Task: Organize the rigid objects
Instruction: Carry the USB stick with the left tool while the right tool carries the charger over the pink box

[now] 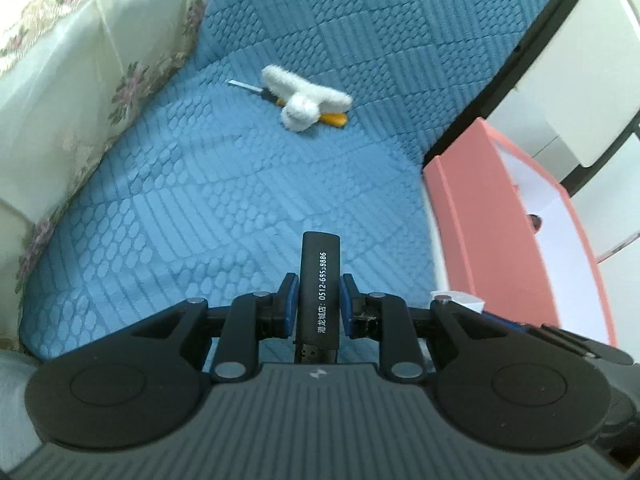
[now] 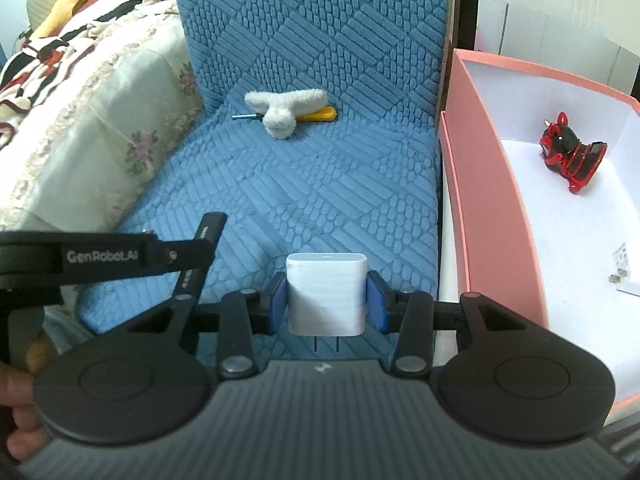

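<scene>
Chargers and sticks are what you have in hand: your right gripper [image 2: 326, 298] is clamped on the white charger block [image 2: 326, 294], blue pads pressed against its two short sides and its prongs pointing back toward the camera, so the smooth body faces forward and should drop cleanly; your left gripper [image 1: 319, 304] is pinched on the black stick [image 1: 320, 288], which looks like a slim lighter or USB device with white print along its length, held upright between the pads with its top end standing clear above them. Take the pink box [image 2: 472, 184] as your landmark; both held items hover over the blue quilted cushion [image 2: 304, 184] just left of its near wall, the charger block nearer to it than the stick. Inside the box, toward its far end, a red and black figurine [image 2: 572, 156] lies on the white floor, with a small card [image 2: 624, 272] closer to you; that suggests the box is where the rigid things go. Well left of the box and farther back on the cushion, a white plush piece [image 2: 286, 114] lies across a yellow-handled screwdriver [image 2: 316, 115], partly hiding it; you will likely have to lift it aside to reach the tool.
</scene>
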Demonstrator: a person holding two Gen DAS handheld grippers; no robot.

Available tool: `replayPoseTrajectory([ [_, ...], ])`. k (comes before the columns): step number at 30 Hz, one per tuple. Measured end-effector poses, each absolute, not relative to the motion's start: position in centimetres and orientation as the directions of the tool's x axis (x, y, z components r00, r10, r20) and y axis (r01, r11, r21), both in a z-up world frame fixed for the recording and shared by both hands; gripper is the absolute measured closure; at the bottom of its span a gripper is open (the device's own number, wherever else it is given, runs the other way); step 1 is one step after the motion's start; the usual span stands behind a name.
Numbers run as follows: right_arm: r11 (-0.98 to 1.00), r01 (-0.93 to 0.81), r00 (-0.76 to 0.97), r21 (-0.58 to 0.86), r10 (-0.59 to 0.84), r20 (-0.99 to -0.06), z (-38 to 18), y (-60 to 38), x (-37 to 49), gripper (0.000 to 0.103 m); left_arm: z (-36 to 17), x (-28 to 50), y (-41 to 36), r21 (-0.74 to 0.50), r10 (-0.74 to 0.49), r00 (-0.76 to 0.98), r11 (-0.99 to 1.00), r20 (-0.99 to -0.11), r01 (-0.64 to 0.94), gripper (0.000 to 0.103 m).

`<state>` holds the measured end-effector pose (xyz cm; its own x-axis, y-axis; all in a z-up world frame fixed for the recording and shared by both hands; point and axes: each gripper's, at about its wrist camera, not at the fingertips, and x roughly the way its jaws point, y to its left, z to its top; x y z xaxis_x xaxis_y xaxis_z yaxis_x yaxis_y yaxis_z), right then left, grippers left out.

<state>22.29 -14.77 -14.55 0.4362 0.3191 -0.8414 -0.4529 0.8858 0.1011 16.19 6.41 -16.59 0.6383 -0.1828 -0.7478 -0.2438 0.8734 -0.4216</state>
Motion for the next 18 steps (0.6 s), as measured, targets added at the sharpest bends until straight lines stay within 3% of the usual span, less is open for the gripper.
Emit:
replayPoseTrajectory([
  [18, 0.905, -0.402, 0.511, 0.139, 0.348, -0.786, -5.7, -20.2, 24.3, 0.058, -6.1, 17.8, 1.7, -0.425, -0.212, 0.688, 0.892, -0.694, -0.154, 0.077],
])
